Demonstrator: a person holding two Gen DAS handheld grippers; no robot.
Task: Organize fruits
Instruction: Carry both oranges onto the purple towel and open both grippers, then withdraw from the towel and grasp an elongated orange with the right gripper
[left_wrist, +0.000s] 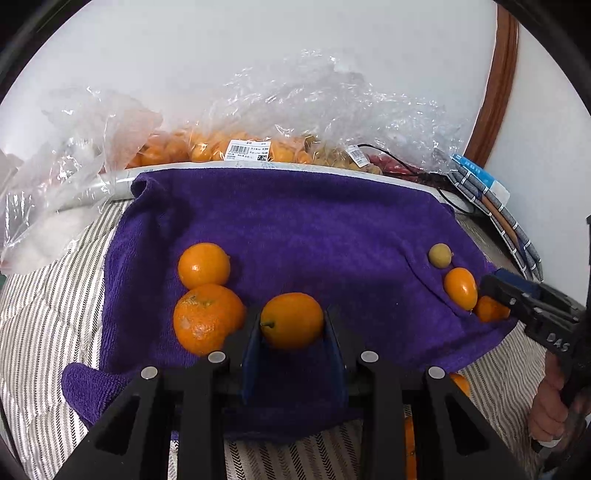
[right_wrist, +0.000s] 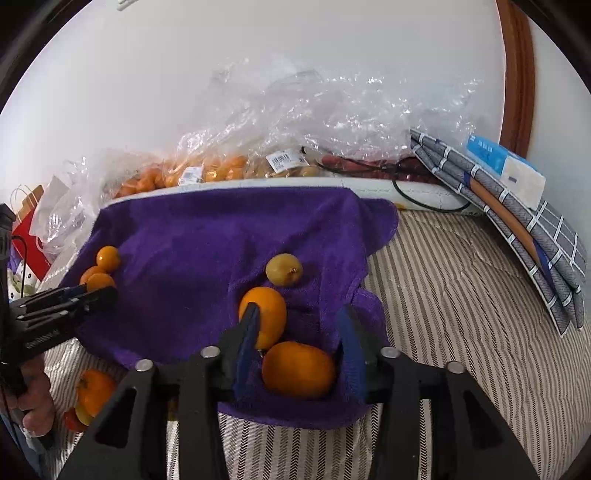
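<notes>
Purple towel (left_wrist: 295, 236) spread over striped bedding (left_wrist: 48, 314), taken as the landmark. Behind its far edge, clear plastic bags (left_wrist: 295, 110) of fruit with white barcode price stickers (left_wrist: 247, 150); print too small to read beyond bold digits like "7.2". Beyond its far right corner, folded grey checked cloth (right_wrist: 517, 221) with a blue-and-white box (right_wrist: 506, 170) on top, lettering illegible.

On the towel's left part, two oranges (left_wrist: 205, 295) touching, one behind the other. Just right of them, left claw (left_wrist: 291, 328) with blue pads pressed on both sides of a third orange (left_wrist: 291, 320): gripping it, near the towel's front edge.

On the towel's right part, small yellowish fruit (right_wrist: 284, 269), then an oval orange fruit (right_wrist: 264, 314) nearer the front. Right claw (right_wrist: 299, 354) spread wide around a round orange (right_wrist: 298, 369) at the towel's front edge; right pad apart from it, left side unclear. Raised letters "DAS" on the right claw's body in the left view.

Off the towel's front left corner, more fruit (right_wrist: 94, 393) on the bedding.
</notes>
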